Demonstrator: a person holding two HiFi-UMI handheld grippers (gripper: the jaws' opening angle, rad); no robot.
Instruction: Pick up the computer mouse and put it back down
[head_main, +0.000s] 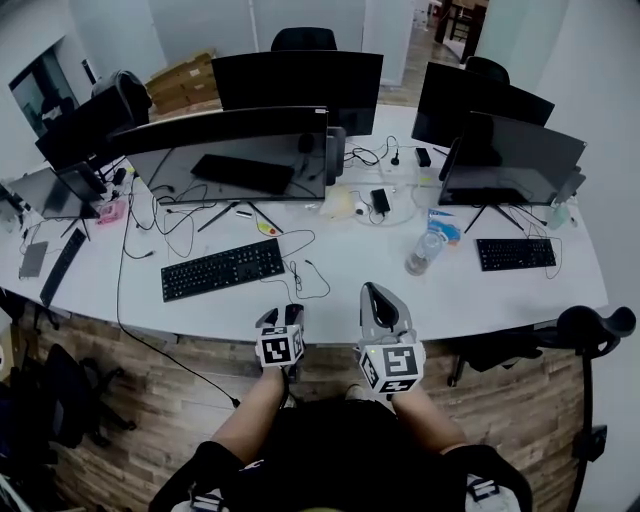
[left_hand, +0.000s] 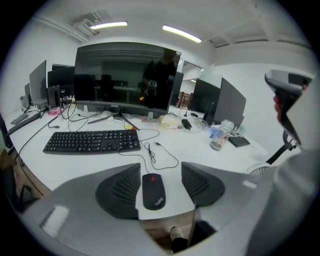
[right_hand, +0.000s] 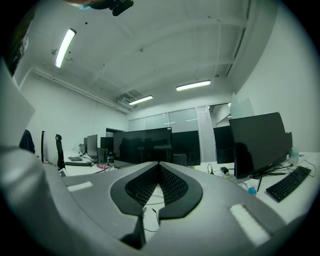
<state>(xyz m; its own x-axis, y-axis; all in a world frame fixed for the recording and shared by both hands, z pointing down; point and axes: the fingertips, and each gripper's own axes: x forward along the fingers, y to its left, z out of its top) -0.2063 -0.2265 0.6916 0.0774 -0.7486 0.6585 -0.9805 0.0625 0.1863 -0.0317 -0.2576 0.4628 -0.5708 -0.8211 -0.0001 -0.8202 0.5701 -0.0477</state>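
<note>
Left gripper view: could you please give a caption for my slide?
Open left gripper straddling a black mouse near the desk edge, keyboard behind.

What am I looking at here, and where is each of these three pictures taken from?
There is no robot arm: a person holds a two-jaw gripper in each hand. The head view looks down from a camera on the person's head at a white desk. The other two views look out along each gripper's own jaws. On the desk are a black keyboard, a monitor, a water bottle and a black mouse. The left gripper is open, its jaws either side of the mouse without touching it. The right gripper is shut and empty. Nothing is held.
</note>
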